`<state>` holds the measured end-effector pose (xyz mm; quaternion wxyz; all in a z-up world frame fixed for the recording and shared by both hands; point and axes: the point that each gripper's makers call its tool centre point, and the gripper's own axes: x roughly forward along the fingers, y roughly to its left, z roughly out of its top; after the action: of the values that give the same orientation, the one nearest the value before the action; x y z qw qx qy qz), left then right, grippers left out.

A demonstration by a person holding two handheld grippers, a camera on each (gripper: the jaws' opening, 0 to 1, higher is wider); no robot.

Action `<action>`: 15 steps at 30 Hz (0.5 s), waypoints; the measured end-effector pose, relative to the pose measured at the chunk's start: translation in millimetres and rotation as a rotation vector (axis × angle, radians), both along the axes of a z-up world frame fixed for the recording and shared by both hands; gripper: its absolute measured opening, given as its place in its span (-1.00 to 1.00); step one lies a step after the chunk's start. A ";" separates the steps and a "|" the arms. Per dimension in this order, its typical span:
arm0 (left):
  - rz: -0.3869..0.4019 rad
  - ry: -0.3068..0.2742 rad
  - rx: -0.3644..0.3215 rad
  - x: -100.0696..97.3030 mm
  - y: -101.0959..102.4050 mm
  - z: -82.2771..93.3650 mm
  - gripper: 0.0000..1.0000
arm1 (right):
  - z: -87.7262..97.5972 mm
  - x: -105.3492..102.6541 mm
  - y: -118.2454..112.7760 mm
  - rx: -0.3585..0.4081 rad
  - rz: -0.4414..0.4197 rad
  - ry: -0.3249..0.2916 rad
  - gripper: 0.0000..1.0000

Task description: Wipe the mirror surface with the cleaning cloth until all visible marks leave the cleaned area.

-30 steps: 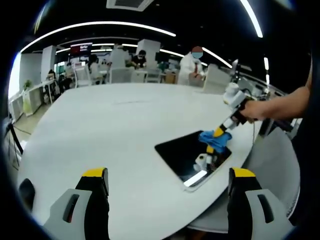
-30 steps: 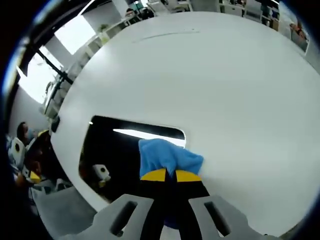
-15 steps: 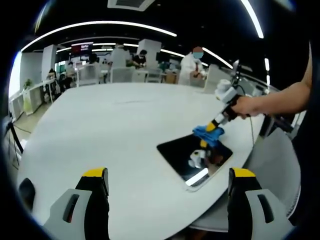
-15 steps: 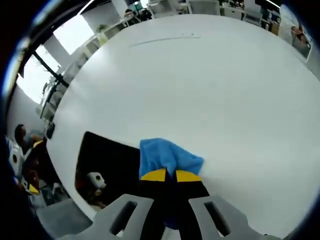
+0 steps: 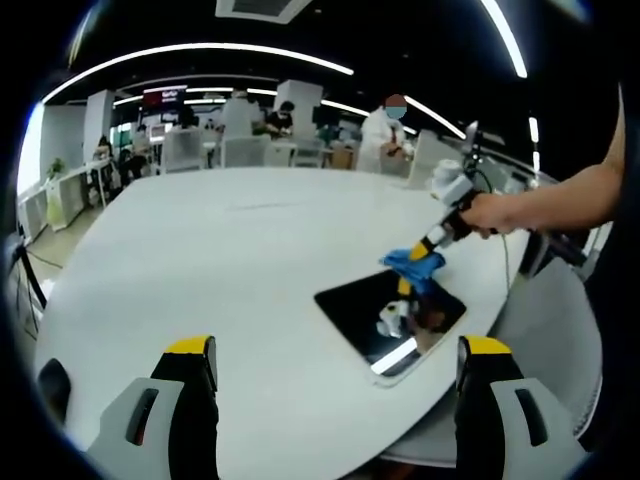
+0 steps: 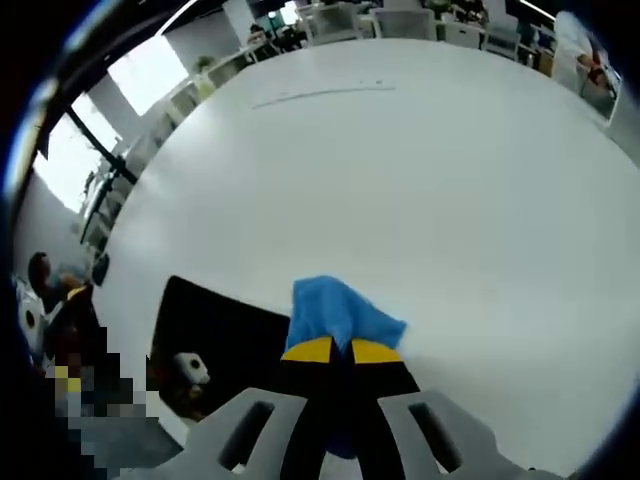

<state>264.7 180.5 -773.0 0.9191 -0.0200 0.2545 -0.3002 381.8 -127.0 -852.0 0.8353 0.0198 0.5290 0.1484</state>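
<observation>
Right hand-held gripper [image 6: 335, 352]: jaws closed together, clamping a blue cloth [image 6: 338, 313]. In the left gripper view this gripper [image 5: 424, 258] enters from 3 o'clock, held by a person's hand [image 5: 492, 213], with the cloth [image 5: 413, 265] pressed at the far edge of the mirror [image 5: 390, 313]. The mirror lies flat on the white surface [image 5: 220, 270], near its rim at about 4 o'clock. Left hand-held gripper [image 5: 335, 365]: jaws spread wide apart, holding nothing, poised above the surface, well apart from the mirror. In the right gripper view the mirror [image 6: 215, 330] sits at 8 o'clock of the cloth.
</observation>
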 end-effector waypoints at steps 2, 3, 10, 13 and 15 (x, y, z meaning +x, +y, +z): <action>0.004 -0.002 0.000 -0.3 1.0 1.1 1.00 | 3.0 -2.2 -17.0 -0.029 -0.024 -0.008 -1.00; 0.007 -0.001 -0.001 -1.0 1.7 1.0 1.00 | 0.8 -5.3 -30.7 -0.066 -0.030 -0.009 -1.00; 0.003 0.002 0.011 -5.0 2.1 -1.9 1.00 | -21.1 -27.2 -45.0 -0.125 0.204 -0.076 -0.89; 0.015 -0.005 0.006 -3.7 5.1 1.0 1.00 | -15.0 -34.0 -53.8 -0.097 0.185 -0.115 -0.34; 0.015 -0.005 0.010 -4.2 6.3 0.6 1.00 | -6.5 -35.8 -59.5 -0.049 0.179 -0.170 -0.05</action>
<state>260.5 186.8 -772.4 0.9221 -0.0164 0.2535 -0.2919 345.9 -186.6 -858.5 0.8609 -0.0607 0.4592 0.2105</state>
